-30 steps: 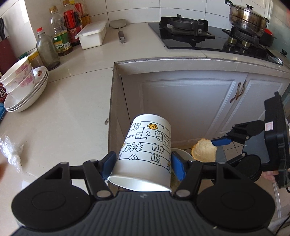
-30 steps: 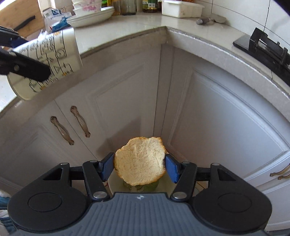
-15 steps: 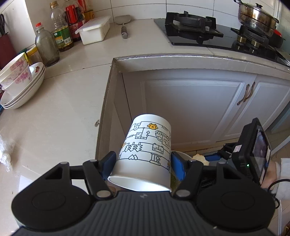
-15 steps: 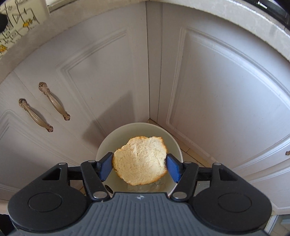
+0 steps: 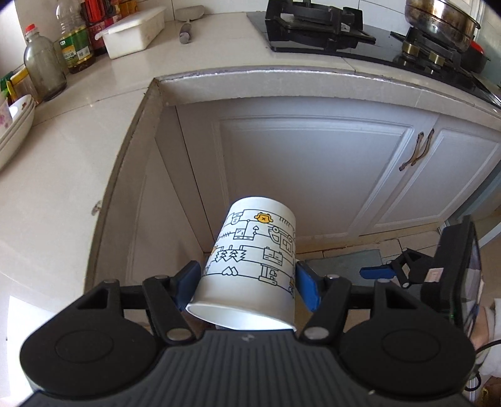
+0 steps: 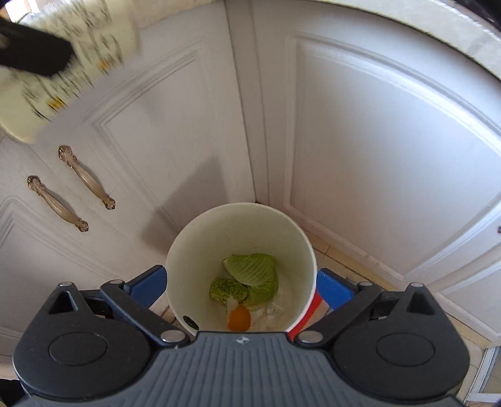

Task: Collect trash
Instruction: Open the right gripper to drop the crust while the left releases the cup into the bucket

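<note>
My left gripper (image 5: 247, 286) is shut on a white paper cup (image 5: 253, 266) printed with black line drawings, held tilted above the floor beside the counter corner. The cup also shows blurred at the top left of the right wrist view (image 6: 69, 62). My right gripper (image 6: 239, 289) is open and empty, right above a white trash bin (image 6: 194, 250) standing in the cabinet corner. Green lettuce leaves (image 6: 253, 275) and an orange scrap (image 6: 239, 317) lie inside the bin. The right gripper's blue fingertip (image 5: 375, 271) shows at the right of the left wrist view.
White cabinet doors with brass handles (image 6: 86, 177) surround the bin. The counter (image 5: 62, 175) holds bottles (image 5: 43, 65), stacked bowls (image 5: 12, 125) and a white box (image 5: 134, 34). A gas stove (image 5: 319, 28) and a steel pot (image 5: 438, 15) stand at the back.
My right gripper opened and the bread piece it held is gone from its fingers. It moved down over the bin. My left gripper with the cup moved toward the bin.
</note>
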